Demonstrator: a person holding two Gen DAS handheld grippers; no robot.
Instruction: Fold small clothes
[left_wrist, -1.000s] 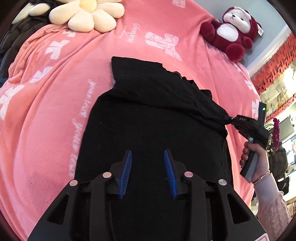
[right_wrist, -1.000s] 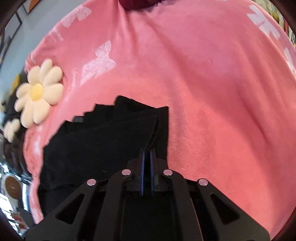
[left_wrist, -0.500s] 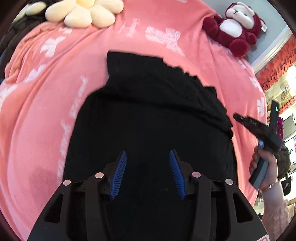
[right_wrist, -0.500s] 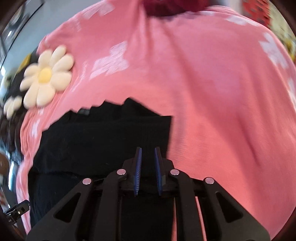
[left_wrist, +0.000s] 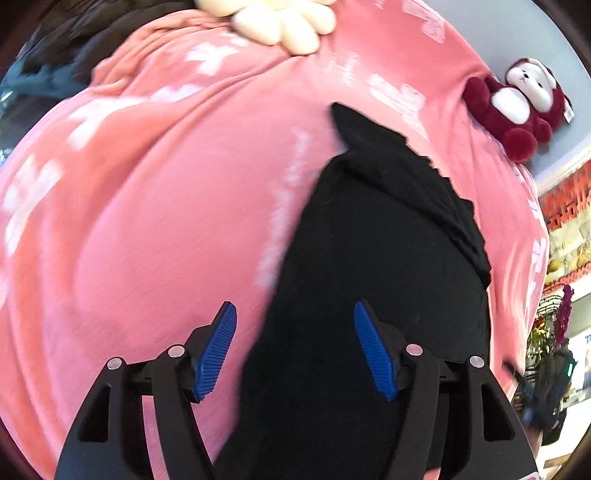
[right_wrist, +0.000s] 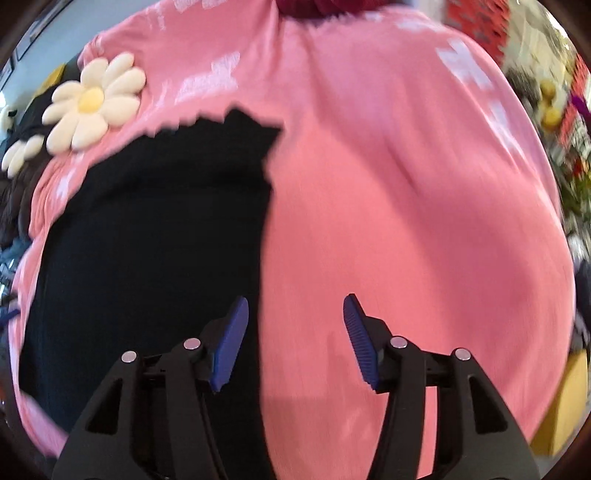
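Note:
A black knit garment (left_wrist: 376, 258) lies spread on a pink blanket (left_wrist: 155, 206), one side folded over itself. My left gripper (left_wrist: 293, 314) hovers over the garment's left edge, its jaws opening, nothing pinched between the blue pads. In the right wrist view the same garment (right_wrist: 155, 229) fills the left half. My right gripper (right_wrist: 295, 306) hangs over its right edge with the jaws opening; the edge runs below the gap and the pads (right_wrist: 231, 339) do not press on it. The right-hand gripper is a dark blur at the left wrist view's right edge.
A cream flower cushion (right_wrist: 92, 101) lies at the blanket's far left, also seen in the left wrist view (left_wrist: 284, 22). A dark red and white plush toy (left_wrist: 517, 107) sits at the far right corner. Dark clothes (left_wrist: 62, 55) are piled beyond the blanket's left end.
My right gripper let go of the garment's folded corner, opened and drew back to the right along the edge. My left gripper slid left toward the garment's left edge while opening wider.

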